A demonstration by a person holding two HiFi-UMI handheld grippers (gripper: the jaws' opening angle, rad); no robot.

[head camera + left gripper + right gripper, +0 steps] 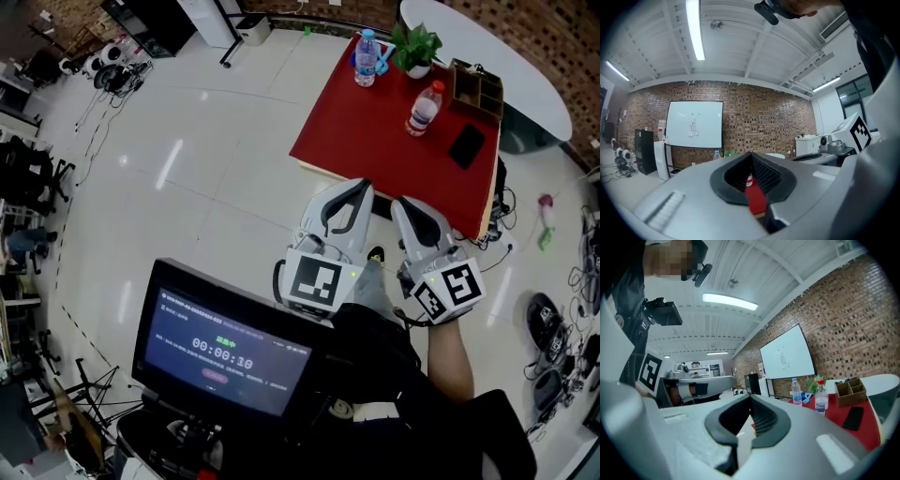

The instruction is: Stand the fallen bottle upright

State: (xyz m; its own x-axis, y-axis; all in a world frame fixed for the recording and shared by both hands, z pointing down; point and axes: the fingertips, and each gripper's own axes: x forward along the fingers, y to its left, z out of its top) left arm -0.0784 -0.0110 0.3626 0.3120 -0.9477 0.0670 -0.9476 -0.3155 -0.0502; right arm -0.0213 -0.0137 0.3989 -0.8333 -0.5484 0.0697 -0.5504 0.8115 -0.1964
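Two clear water bottles stand upright on the red table (356, 131): a blue-capped bottle (366, 58) at its far corner and a red-capped bottle (424, 108) near the middle. The right gripper view shows the blue-capped bottle (796, 391) and the red-capped bottle (821, 398) side by side. No bottle lies on its side in any view. My left gripper (361, 185) and right gripper (401, 202) hover side by side just short of the table's near edge. Both point level at the table, jaws closed and empty. Seen from the cameras they carry, the left gripper (751, 154) and right gripper (751, 397) hold nothing.
A potted plant (413, 47), a wooden organizer box (475, 89) and a black phone (466, 145) share the red table. A white round table (487, 47) stands behind it. A monitor (225, 352) sits close at lower left. Cables and gear lie on the floor (553, 328) at right.
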